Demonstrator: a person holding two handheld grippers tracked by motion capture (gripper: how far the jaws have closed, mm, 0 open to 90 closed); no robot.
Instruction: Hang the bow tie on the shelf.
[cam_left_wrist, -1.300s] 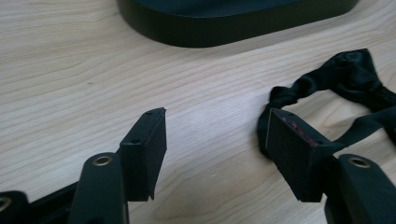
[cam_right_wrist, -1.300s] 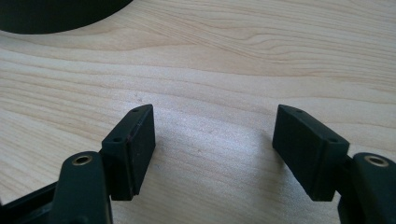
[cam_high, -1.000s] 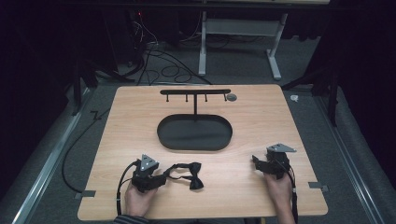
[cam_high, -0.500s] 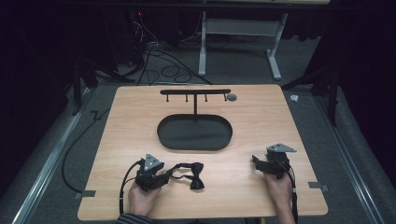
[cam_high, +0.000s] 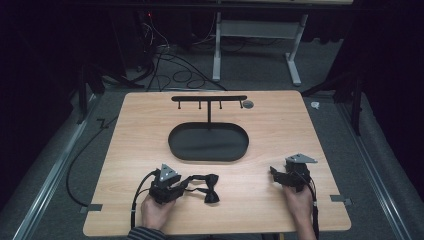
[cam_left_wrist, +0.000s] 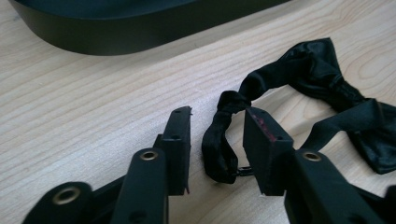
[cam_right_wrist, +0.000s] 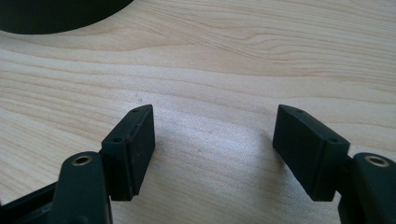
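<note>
Bow tie (cam_high: 204, 183) lies at the table's (cam_high: 265, 130) six o'clock edge; left gripper (cam_left_wrist: 215, 135), jaws just closing, straddles its strap (cam_left_wrist: 218, 144) ungripped. Next: pinch firmly. Right gripper (cam_right_wrist: 212, 140) waits open.

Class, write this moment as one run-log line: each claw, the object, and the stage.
left claw: closing around bow tie strap, not yet pinched | right claw: open, idle on table | stage: grasping bow tie

Both claws are matte black with brass-ringed screw holes, grey triangular plates on top and black cables trailing back, the left claw (cam_left_wrist: 217, 140) showing red scuffs, a striped cuff (cam_high: 146, 233) below.
</note>
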